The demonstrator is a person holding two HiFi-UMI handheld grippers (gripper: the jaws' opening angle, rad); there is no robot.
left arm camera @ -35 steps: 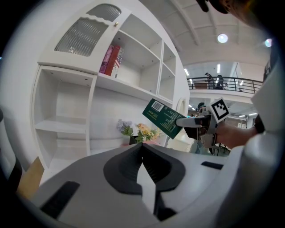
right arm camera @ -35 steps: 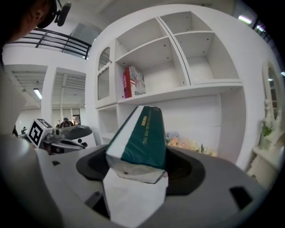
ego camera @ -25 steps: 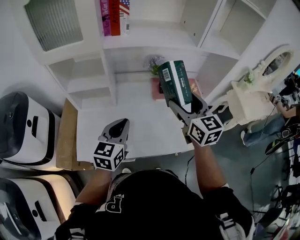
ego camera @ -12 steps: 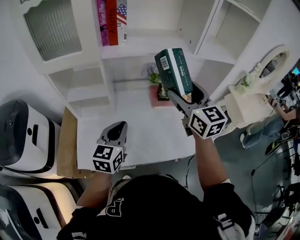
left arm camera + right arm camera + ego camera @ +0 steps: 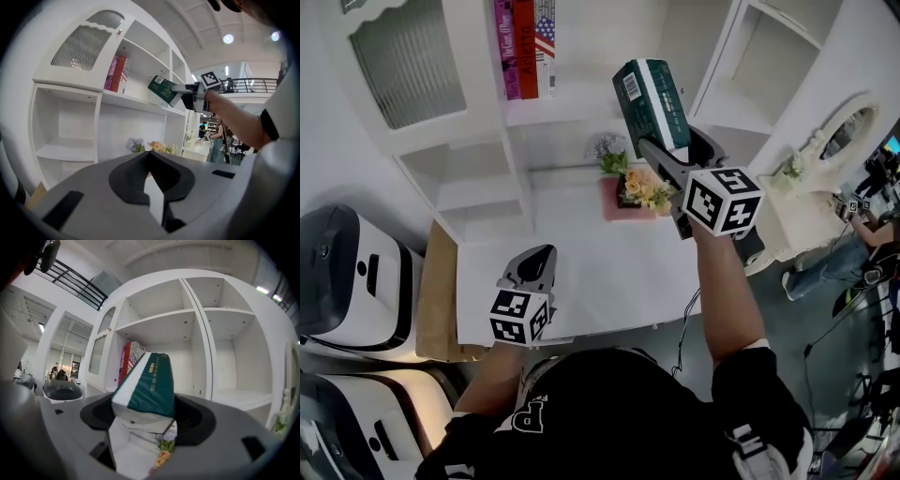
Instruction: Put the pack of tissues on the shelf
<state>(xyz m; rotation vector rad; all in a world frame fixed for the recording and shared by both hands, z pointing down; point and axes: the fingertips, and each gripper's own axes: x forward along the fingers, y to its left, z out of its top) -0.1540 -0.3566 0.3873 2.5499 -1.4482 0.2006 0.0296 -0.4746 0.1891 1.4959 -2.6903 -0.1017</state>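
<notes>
Up went the right gripper (image 5: 670, 152) since the earlier frames, and the pack of tissues (image 5: 652, 101) went up with it. Before, the pack hung over the pink pot of flowers (image 5: 639, 187). Now it is up at the height of the books (image 5: 525, 47).

Its jaws are squeezed onto the near end of the pack. The rest of the green pack (image 5: 149, 383) sticks straight out in front, so its long side points away from the hand and toward the cabinet. It is in the air and touches nothing but the jaws.

Just past the far end of the pack, to the right of the books, is a bare bit of the shelf (image 5: 581, 96). That looks like the spot to aim for. The pack seems to point nearly straight at it, with the books a little to its left. I think a push straight ahead would bring it onto the board, as long as it stays to the right of the books.

Far below the books, the left gripper (image 5: 534, 267) waits low over the white table (image 5: 591, 281). Its jaws are together and hold nothing. It is well apart from the pack, so this job belongs to the right hand.
</notes>
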